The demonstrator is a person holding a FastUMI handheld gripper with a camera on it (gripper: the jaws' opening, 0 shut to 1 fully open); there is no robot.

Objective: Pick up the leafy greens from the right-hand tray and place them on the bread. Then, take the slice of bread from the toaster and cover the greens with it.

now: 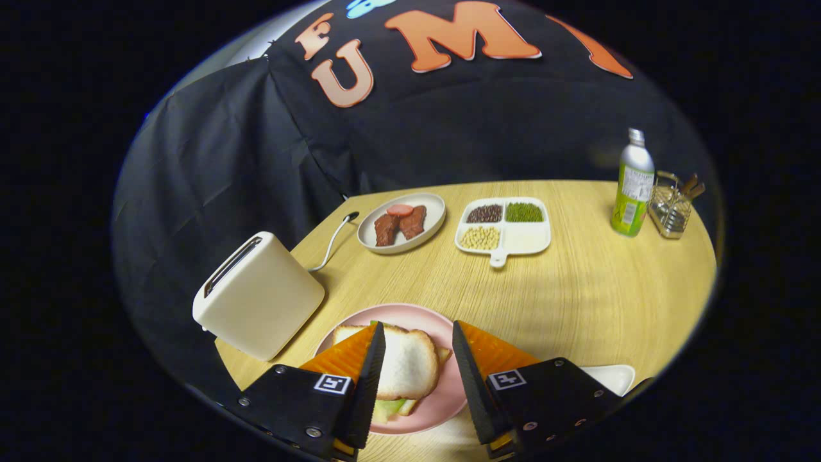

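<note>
White bread: top slice (407, 362) lies on the pink plate (442, 398), green leaf (391, 409) peeking out beneath it.
My gripper (417, 359): fingers spread, pinching nothing, 1 on each side of the slice.
Bearing: sandwich sits directly between my fingers.
Toaster (256, 295): just left of the plate, slot looks empty.
Judgement: task seems nearly finished.

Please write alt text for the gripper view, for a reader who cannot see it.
The open gripper hovers over a pink plate holding a bread slice laid on leafy greens. A toaster stands beside the plate on the wooden table.
</note>
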